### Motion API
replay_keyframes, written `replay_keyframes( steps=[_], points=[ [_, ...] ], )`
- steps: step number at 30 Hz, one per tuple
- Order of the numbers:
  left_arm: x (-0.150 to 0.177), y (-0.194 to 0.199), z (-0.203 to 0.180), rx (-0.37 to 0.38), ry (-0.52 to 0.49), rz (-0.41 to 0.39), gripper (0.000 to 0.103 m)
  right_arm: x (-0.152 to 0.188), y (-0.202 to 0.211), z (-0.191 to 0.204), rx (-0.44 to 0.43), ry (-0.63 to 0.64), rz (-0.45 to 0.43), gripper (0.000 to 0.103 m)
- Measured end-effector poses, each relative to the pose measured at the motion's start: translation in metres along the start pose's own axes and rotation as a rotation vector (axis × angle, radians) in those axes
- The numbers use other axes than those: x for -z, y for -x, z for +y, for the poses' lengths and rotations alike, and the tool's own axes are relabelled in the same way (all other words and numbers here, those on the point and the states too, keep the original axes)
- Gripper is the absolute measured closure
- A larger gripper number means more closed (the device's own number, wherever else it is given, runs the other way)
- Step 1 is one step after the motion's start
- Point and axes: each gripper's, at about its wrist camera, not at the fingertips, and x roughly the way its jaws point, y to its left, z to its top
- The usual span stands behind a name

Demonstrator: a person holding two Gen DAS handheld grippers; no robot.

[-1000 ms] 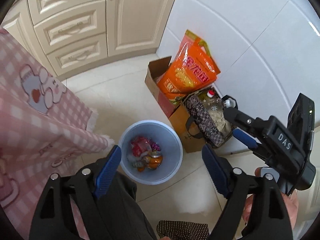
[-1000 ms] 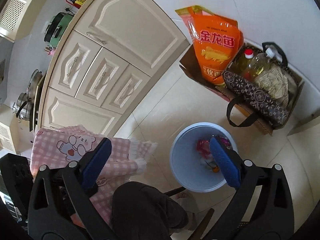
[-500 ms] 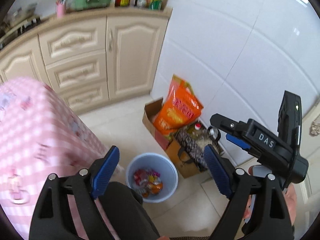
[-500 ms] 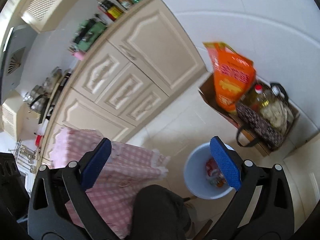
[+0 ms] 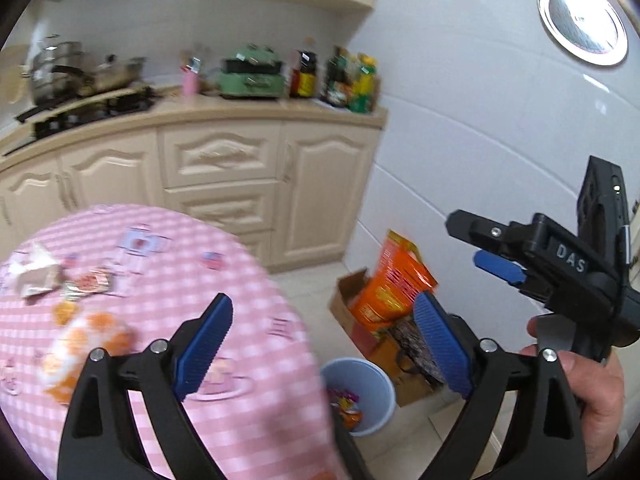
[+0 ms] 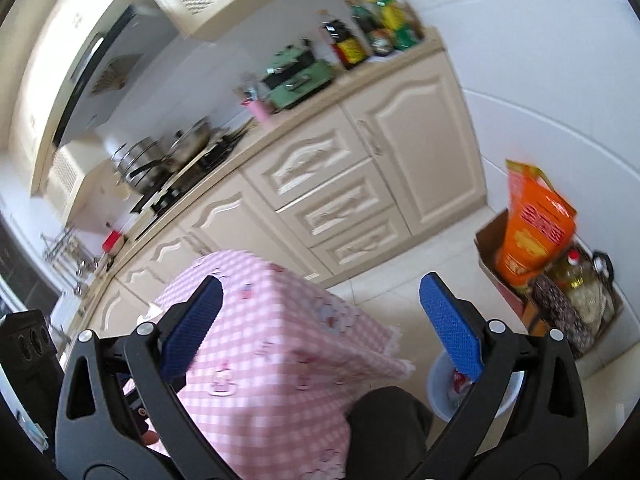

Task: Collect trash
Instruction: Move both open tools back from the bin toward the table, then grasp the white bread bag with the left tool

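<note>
A pale blue trash bin (image 5: 362, 394) with colourful wrappers inside stands on the floor by the pink checked table (image 5: 168, 280); it also shows in the right wrist view (image 6: 440, 390). Trash lies on the table at the left: a crumpled white tissue (image 5: 34, 274), a small wrapper (image 5: 90, 282) and blurred orange peel pieces (image 5: 86, 340). My left gripper (image 5: 320, 344) is open and empty, raised above the table edge. My right gripper (image 6: 316, 328) is open and empty; it also shows in the left wrist view (image 5: 496, 256), held at the right.
A cardboard box (image 5: 352, 312) with an orange bag (image 5: 394, 288) and a patterned bag (image 6: 560, 316) with oil bottles stand by the white wall. Cream cabinets (image 5: 224, 184) with a cluttered counter run along the back. My dark trouser leg (image 6: 388, 424) is below.
Both grippers have tilted up from above the bin. The view now takes in the tabletop with its trash, the counter and the wall. Both stay open and empty.
</note>
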Motion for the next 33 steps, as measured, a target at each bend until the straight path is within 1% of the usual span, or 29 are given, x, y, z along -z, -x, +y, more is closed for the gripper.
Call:
replay_keyframes(
  steps=[5,7,11,15,19,24,26,27,28,29,30,31,32,33],
  points=[
    [-0.002,0.039,0.046,-0.078,0.038,-0.076,0.009,0.004,-0.005,0.047,-0.039,0.071,0.010,0.006],
    [-0.002,0.049,0.063,-0.105,0.053,-0.092,0.009,0.009,-0.008,0.066,-0.056,0.110,0.017,0.006],
    [0.008,0.065,0.100,-0.182,0.044,-0.104,0.009,0.018,-0.021,0.098,-0.093,0.161,0.049,0.006],
    [0.022,0.063,0.133,-0.230,0.028,-0.074,0.009,0.031,-0.030,0.124,-0.111,0.207,0.071,0.006],
    [0.037,0.048,0.159,-0.254,0.007,0.006,0.009,0.041,-0.046,0.139,-0.123,0.236,0.108,0.006],
    [0.046,0.014,0.181,-0.251,-0.027,0.099,0.009,0.047,-0.059,0.144,-0.129,0.236,0.135,0.006],
    [0.048,0.000,0.188,-0.256,-0.019,0.135,0.009,0.049,-0.064,0.146,-0.127,0.238,0.143,0.006],
    [0.048,-0.004,0.192,-0.246,-0.009,0.145,0.009,0.050,-0.066,0.146,-0.125,0.241,0.147,0.006],
    [0.047,-0.009,0.196,-0.211,0.005,0.155,0.010,0.052,-0.070,0.147,-0.122,0.242,0.155,0.006],
    [0.048,-0.011,0.198,-0.189,0.015,0.161,0.011,0.052,-0.073,0.147,-0.122,0.240,0.162,0.006],
    [0.048,-0.013,0.199,-0.174,0.022,0.166,0.030,0.052,-0.075,0.147,-0.121,0.239,0.166,0.006],
    [0.048,-0.015,0.199,-0.165,0.024,0.178,0.043,0.054,-0.079,0.147,-0.115,0.239,0.172,0.006],
    [0.050,-0.016,0.200,-0.146,0.037,0.192,0.050,0.055,-0.084,0.148,-0.112,0.239,0.181,0.006],
    [0.050,-0.014,0.200,-0.132,0.049,0.183,0.056,0.057,-0.087,0.148,-0.114,0.240,0.189,0.006]
  ],
)
